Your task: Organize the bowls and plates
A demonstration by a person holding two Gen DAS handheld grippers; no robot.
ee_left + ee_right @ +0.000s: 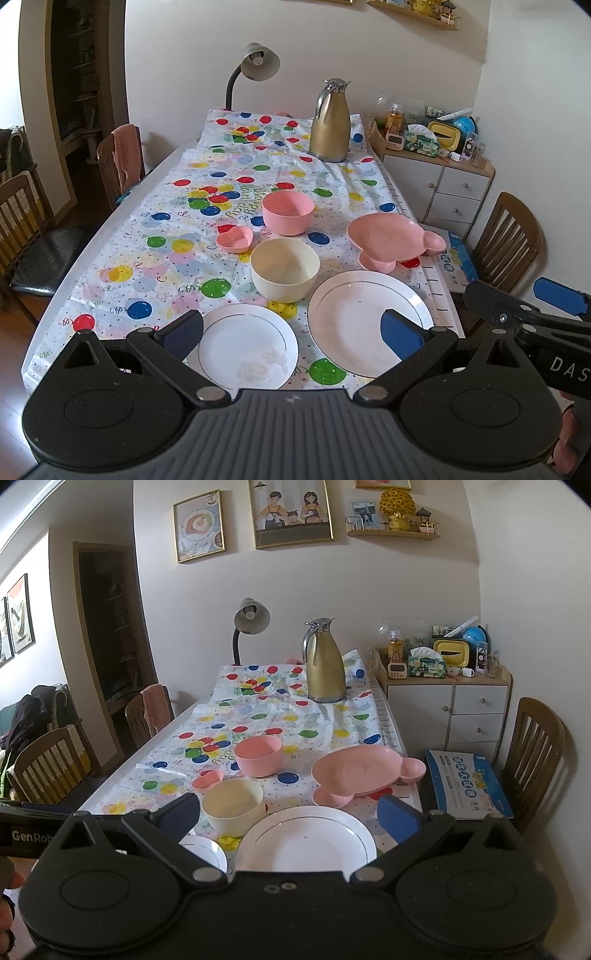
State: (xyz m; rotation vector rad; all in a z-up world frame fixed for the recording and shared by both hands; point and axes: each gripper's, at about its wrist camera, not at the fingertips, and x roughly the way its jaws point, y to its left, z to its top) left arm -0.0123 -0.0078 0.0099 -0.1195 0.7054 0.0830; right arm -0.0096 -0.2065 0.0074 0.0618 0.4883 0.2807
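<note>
On the balloon tablecloth lie a small white plate (248, 347) at the near edge, a large white plate (354, 317) to its right, a cream bowl (284, 269), a pink bowl (288, 213), a small pink heart dish (235, 239) and a pink bear-shaped plate (391, 236). My left gripper (291, 332) is open and empty, above the near edge over the white plates. My right gripper (290, 818) is open and empty, above the large white plate (306, 840); the cream bowl (232, 806) and bear plate (358, 771) lie just beyond. The right gripper also shows in the left wrist view (532, 306) at the right.
A gold thermos jug (330, 123) and a desk lamp (255, 66) stand at the table's far end. A cluttered white cabinet (447, 705) is at the back right. Wooden chairs stand on both sides; a blue-and-white box (465, 782) lies on the right chair.
</note>
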